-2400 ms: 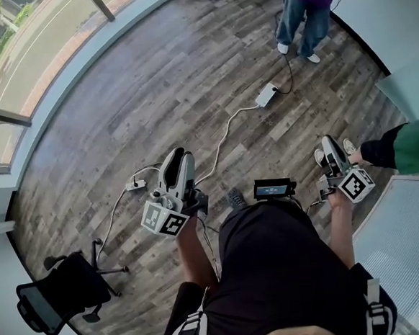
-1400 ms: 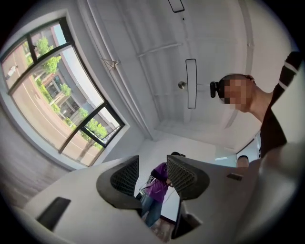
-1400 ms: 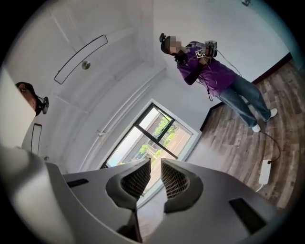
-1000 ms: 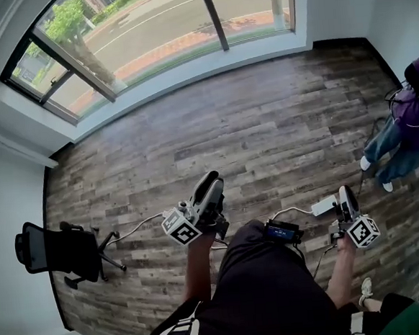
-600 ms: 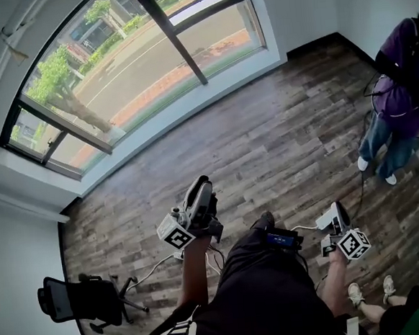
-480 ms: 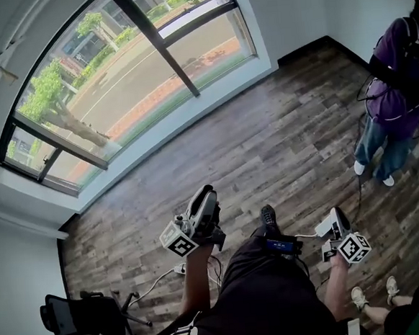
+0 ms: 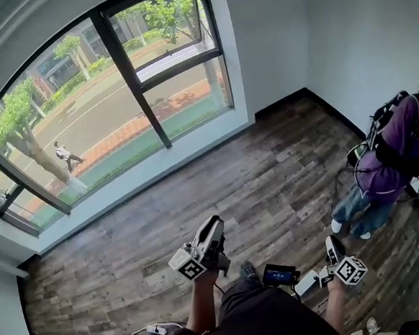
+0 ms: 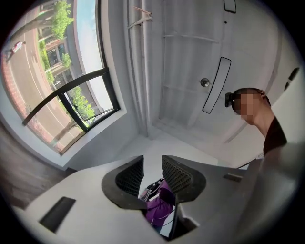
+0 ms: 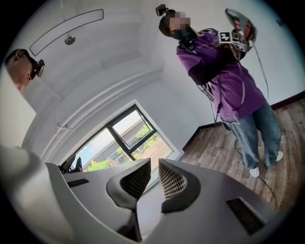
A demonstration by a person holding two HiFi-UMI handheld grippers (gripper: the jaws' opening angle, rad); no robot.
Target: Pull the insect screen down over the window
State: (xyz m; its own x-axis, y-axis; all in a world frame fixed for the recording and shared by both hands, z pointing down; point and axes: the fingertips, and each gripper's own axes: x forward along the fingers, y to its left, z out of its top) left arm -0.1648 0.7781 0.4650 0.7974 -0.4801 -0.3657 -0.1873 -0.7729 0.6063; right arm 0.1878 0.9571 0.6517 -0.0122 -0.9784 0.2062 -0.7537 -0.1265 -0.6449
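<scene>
Both tongs are up in front of the person now, over the wooden floor (image 7: 261,181). The left gripper (image 7: 215,225) is tipped a little upward; its jaws have just been closing partway and stand apart with a narrow gap, and nothing is caught between the ribbed pads (image 8: 131,175). Only the far-off purple of a bystander shows through that gap. The right gripper (image 7: 333,245) sits lower, off to the right of the left one, jaws a little apart too and empty. The window (image 7: 110,99) lies well beyond both sets of tips, up and to the left of the left gripper. In the right gripper view it sits straight past the jaws; in the left gripper view it is off to the left of them. Its dark frame is plain to see, with street and trees clear through the glass, but the insect screen itself I cannot pick out. The person in purple (image 7: 389,160) stands to the right of the right gripper, well apart from it. A power strip (image 7: 157,330) lies on the floor, below and left of the left gripper.
</scene>
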